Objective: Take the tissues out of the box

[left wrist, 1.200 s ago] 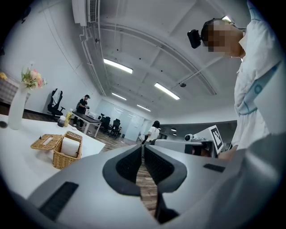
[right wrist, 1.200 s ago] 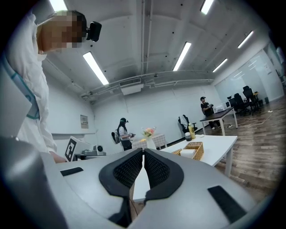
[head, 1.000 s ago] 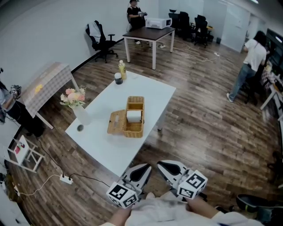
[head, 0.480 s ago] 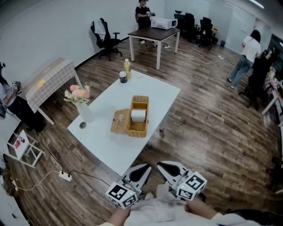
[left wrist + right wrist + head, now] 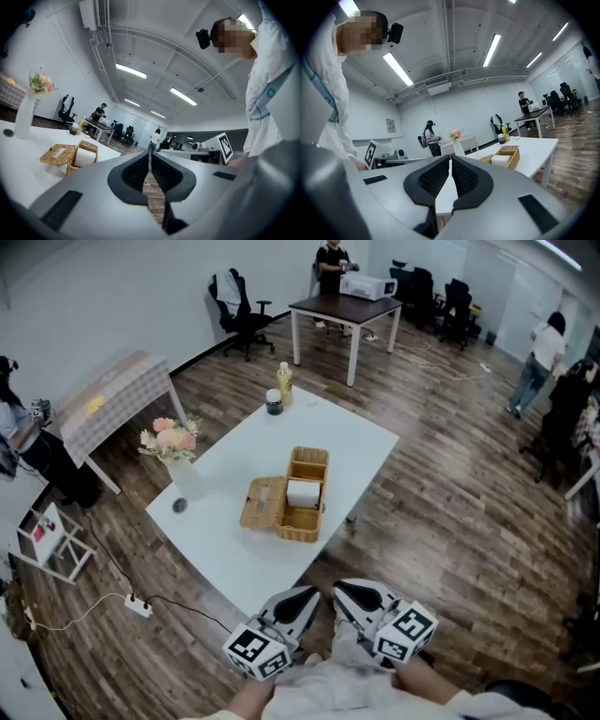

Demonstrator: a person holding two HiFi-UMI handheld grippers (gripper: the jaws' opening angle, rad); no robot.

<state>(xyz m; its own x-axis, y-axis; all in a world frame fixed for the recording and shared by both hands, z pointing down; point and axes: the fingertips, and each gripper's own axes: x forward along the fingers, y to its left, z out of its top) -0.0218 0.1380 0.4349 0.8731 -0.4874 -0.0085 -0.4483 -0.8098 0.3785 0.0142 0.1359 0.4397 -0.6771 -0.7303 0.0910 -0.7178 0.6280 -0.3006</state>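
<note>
1. Left gripper [image 5: 149,161]: jaws clenched together, nothing between them, held low close to the person's body
2. Right gripper [image 5: 450,163]: jaws clenched, empty, just beside the left one
3. White tissues [image 5: 303,493] sit inside the open wicker box [image 5: 302,527] on the white table [image 5: 230,554], well apart from both grippers

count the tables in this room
3: the white table in the middle, a dark table at the back, a cloth-covered table on the left. More may be hidden off to the right.
</note>
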